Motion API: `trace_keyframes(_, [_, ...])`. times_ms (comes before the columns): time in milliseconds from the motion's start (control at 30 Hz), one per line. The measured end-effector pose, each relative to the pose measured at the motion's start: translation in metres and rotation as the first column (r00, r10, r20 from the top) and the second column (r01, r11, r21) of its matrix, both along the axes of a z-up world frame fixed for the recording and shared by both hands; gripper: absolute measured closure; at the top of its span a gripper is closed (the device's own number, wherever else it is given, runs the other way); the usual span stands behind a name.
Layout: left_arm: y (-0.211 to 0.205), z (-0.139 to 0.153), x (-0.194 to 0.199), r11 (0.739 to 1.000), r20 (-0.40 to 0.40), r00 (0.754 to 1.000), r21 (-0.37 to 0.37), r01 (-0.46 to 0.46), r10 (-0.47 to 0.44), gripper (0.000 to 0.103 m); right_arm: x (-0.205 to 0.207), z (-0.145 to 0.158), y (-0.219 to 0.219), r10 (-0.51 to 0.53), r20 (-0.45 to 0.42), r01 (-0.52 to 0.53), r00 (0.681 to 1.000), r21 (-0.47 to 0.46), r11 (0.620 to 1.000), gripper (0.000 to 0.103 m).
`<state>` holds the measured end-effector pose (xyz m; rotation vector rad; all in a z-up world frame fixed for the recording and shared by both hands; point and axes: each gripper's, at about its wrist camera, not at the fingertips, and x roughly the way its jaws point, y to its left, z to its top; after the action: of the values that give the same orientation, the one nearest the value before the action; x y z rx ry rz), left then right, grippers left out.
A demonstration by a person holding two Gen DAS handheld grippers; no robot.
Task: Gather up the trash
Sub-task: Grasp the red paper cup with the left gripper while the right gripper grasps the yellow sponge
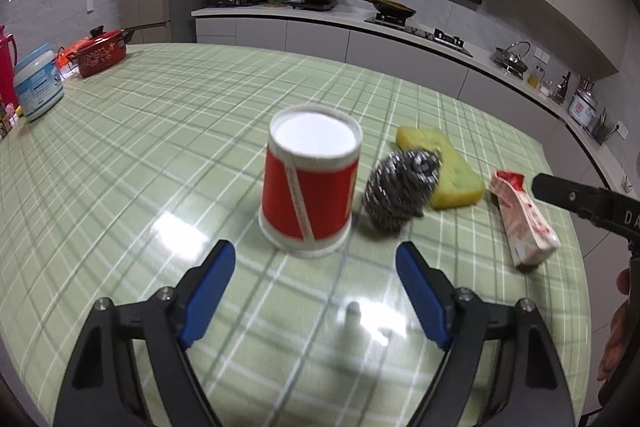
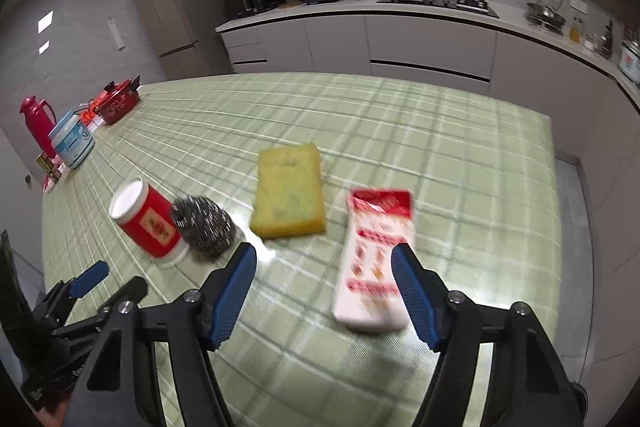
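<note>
On the green checked table point(image 2: 460, 147), the right gripper point(image 2: 324, 259) hung nearest the red-and-white wrapper point(image 2: 374, 259), jaws apart and grasping nothing. The wrapper lay just ahead at 1 o'clock, its long axis running 12 to 6, near end beside the right blue pad. The left gripper point(image 1: 316, 255), likewise released, faced the upturned red cup point(image 1: 310, 183) at 12 o'clock. Farther off sat the steel scourer point(image 1: 400, 189) and yellow sponge point(image 2: 290, 193).

Cup point(image 1: 310, 183) left; scourer point(image 1: 398, 189) apparently touching sponge point(image 1: 452, 175); packet point(image 1: 524, 219) right.
</note>
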<state>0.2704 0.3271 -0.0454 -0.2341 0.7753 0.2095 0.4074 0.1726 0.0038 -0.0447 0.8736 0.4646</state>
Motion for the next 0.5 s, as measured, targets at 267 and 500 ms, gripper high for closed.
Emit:
trace_keyframes(267, [0.012,-0.012,0.031,1.000,-0.023,1.000,-0.003,0.009,-0.009,0.029,0.033,-0.022,0.046,0.064,-0.035,-0.066,0.997,-0.034,0.997,0.042])
trace_keyframes(500, [0.023,-0.018,0.047,1.000,-0.028,0.999,-0.015,0.018,-0.019,0.031,0.061,-0.049,0.078,0.094,-0.066,-0.099,0.993,-0.090,0.991,0.042])
